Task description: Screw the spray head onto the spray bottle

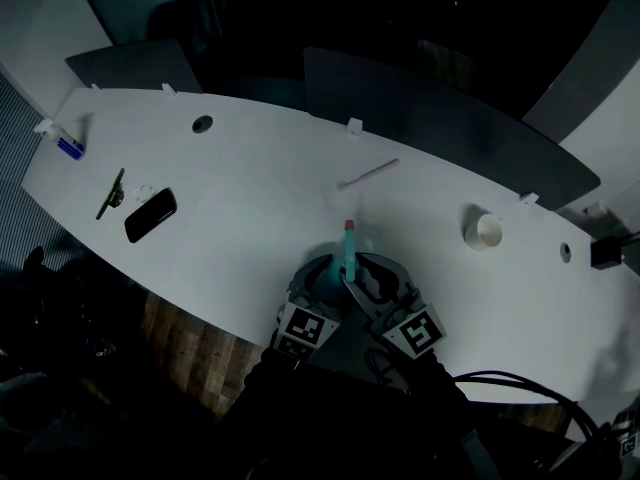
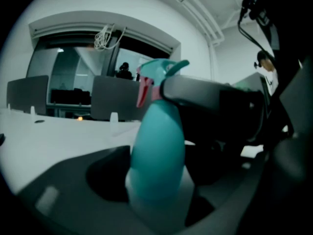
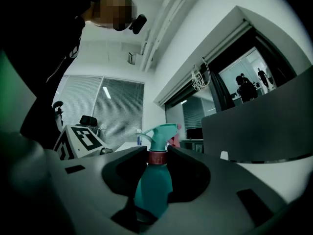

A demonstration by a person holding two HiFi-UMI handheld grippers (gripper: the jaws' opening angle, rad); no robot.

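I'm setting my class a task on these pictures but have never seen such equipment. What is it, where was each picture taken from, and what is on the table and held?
No robot: a person holds a two-jaw gripper in each hand. The head view looks down from a camera on the person's head; the other two come from cameras on the grippers. The left gripper clamps the teal spray bottle; the right gripper grips the red collar of the spray head. On the white table lie a black phone, a white stick and a small white round object.
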